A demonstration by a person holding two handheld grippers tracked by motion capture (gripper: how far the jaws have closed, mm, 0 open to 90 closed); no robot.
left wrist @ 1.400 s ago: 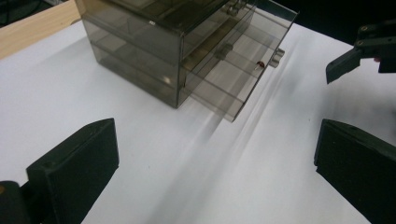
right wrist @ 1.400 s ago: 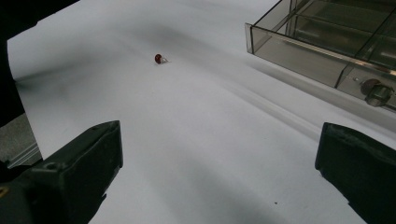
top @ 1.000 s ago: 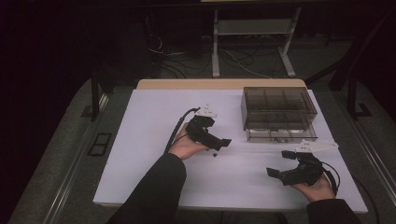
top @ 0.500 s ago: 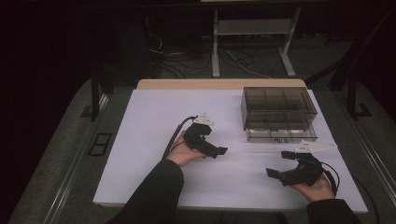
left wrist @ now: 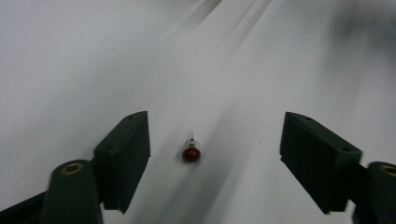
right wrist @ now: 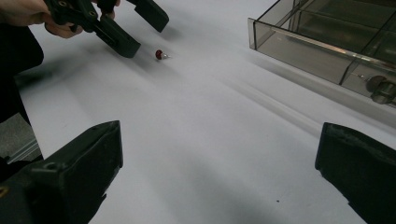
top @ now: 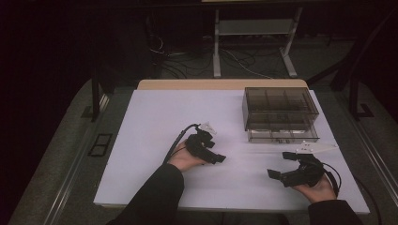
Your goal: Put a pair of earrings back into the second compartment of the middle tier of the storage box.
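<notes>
Your left tool point(top: 219, 158) has dropped back toward you over the last second: from out near the smoky transparent plastic compartment box point(top: 280, 114) to a low spot at mid-surface, jaws now pointing right. Jaws stand wide apart, nothing held. Between them, on the white surface point(top: 155, 122), lies the small red round-headed pin with a short metal stem point(left wrist: 191, 152), stem pointing away from the tool, touching neither jaw. The right gripper view gives the same reading: pin point(right wrist: 160, 54) just beside the left tool's point(right wrist: 140, 30) jaw tips, apart from both.

Your right tool point(top: 276, 176) has not shifted; it rests low near the front right, jaws fully spread, empty.

Judgement: the pull-back was an approach to the pin; you are lined up for a pick, not yet closed. The pin is tiny and round, so it may roll or skid as the jaws come in. The box, well apart to the right, looks like the likely destination.
</notes>
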